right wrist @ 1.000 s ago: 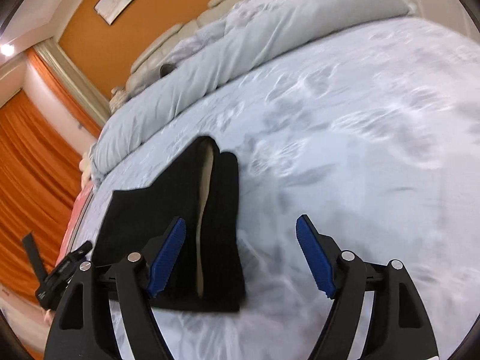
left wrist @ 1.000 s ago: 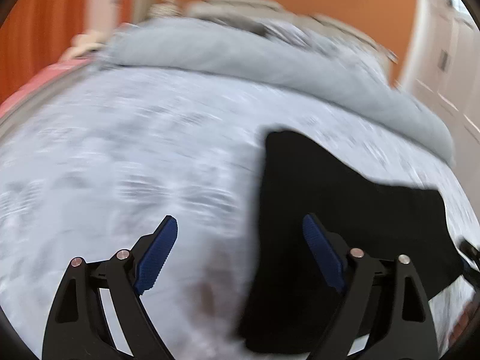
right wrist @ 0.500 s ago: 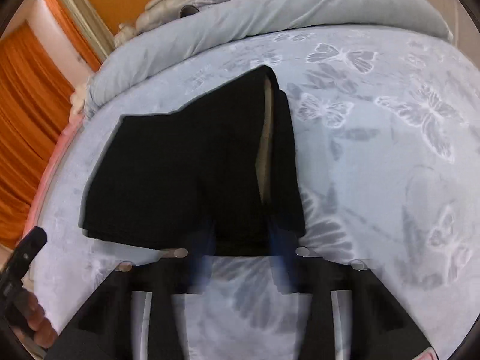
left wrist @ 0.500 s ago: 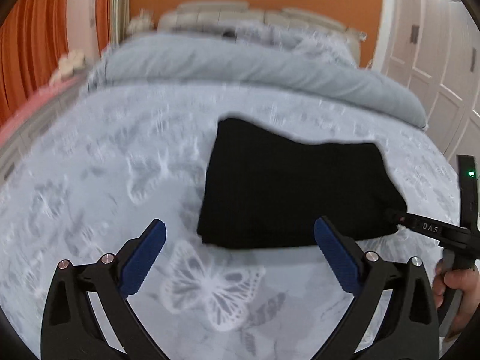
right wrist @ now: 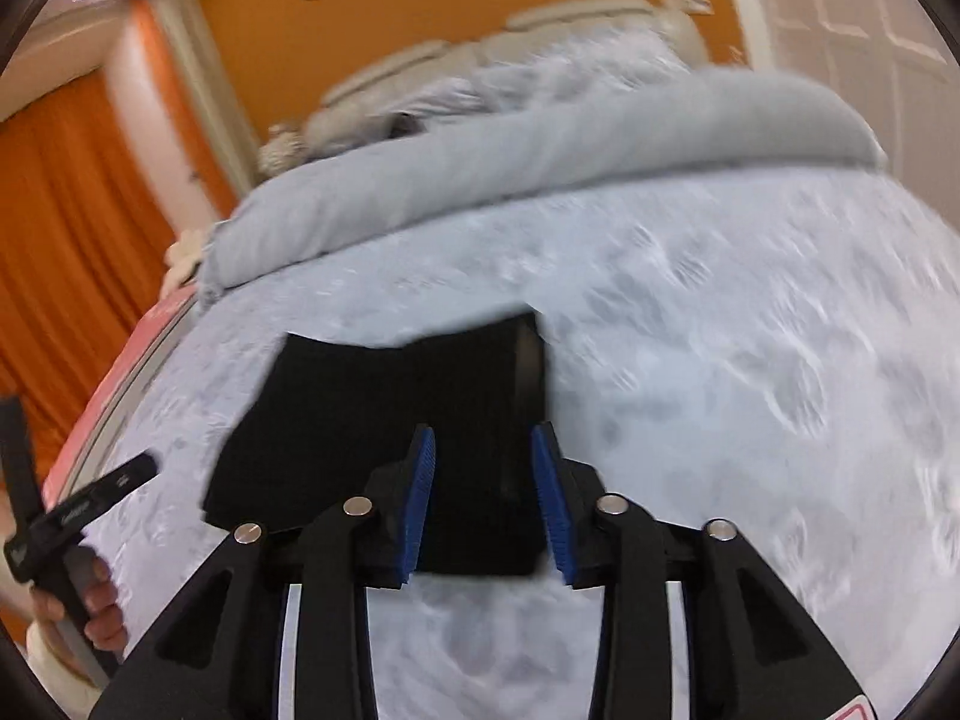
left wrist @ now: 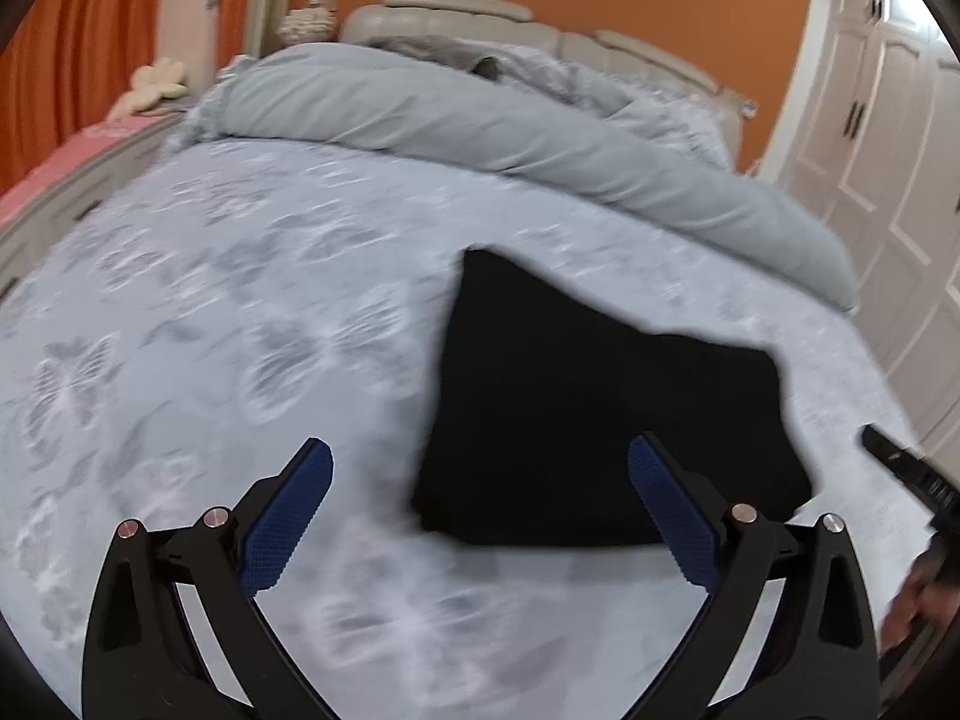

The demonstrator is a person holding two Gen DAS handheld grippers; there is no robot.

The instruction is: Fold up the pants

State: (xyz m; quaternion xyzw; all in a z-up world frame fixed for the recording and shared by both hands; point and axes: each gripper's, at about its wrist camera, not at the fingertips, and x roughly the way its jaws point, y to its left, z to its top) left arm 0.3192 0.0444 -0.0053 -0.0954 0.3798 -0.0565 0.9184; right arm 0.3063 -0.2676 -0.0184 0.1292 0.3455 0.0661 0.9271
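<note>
your black pants (left wrist: 600,420) lie folded into a compact, roughly rectangular stack on the butterfly-print bedspread (left wrist: 210,330), flat, toward the right of the left wrist view and centre-left in the right wrist view (right wrist: 384,438). an uneven step shows along the stack's far edge. in the right view a narrow gap between layers is visible down its right side.

left gripper (left wrist: 480,510): jaws spread wide, nothing between them. it hangs above the bed at the stack's near-left corner; the right blue pad (left wrist: 672,516) overlaps the near edge of the pants in the view, contact can't be judged.

right gripper (right wrist: 483,498): jaws narrowed, with a clear gap left, not clamped on anything. the pants' near edge sits behind that gap, and whether the pads touch cloth is unclear.

each gripper's black handle shows at the edge of the other's view, your hand (right wrist: 99,606) wrapped round it.

a rolled grey duvet (left wrist: 510,138) lies across the head of the bed, well apart from the pants. both views carry motion blur.
</note>
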